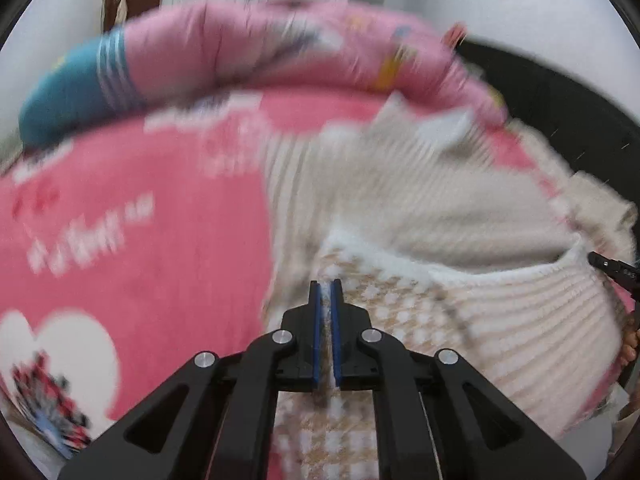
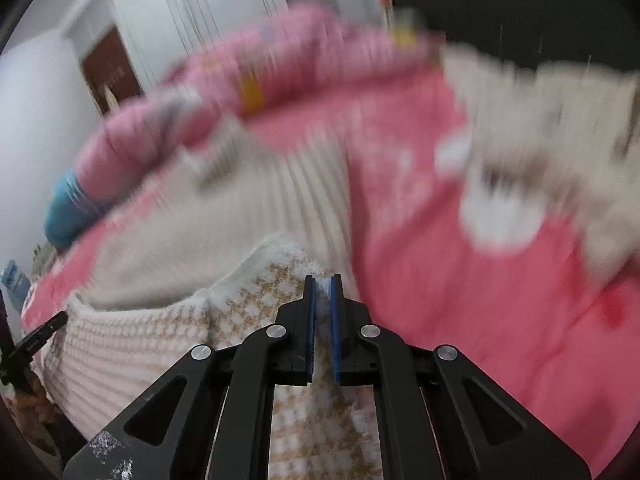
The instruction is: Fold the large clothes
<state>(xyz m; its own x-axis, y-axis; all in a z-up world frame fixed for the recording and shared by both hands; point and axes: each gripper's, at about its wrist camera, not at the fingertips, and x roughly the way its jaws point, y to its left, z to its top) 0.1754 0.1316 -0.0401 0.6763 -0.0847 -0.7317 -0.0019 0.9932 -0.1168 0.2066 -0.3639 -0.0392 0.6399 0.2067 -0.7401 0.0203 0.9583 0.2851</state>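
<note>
left hand-held gripper [image 1: 327, 292]: jaws nearly closed, blue pads pinching the checked edge of the cream knit sweater [image 1: 420, 208].
right hand-held gripper [image 2: 323, 288]: same, clamped down on the checked edge on its own side.
sweater location: spread on the pink bed cover [image 1: 132, 216], near edge raised between both grippers.
why held so: two-corner pinch looked meant to carry the edge over for a fold.
background: rolled pink quilt [image 1: 280, 40] with blue end along the far side.
hard to see: heavy motion blur; far sleeves and print unreadable; sweater outline cut by frame edge.
</note>
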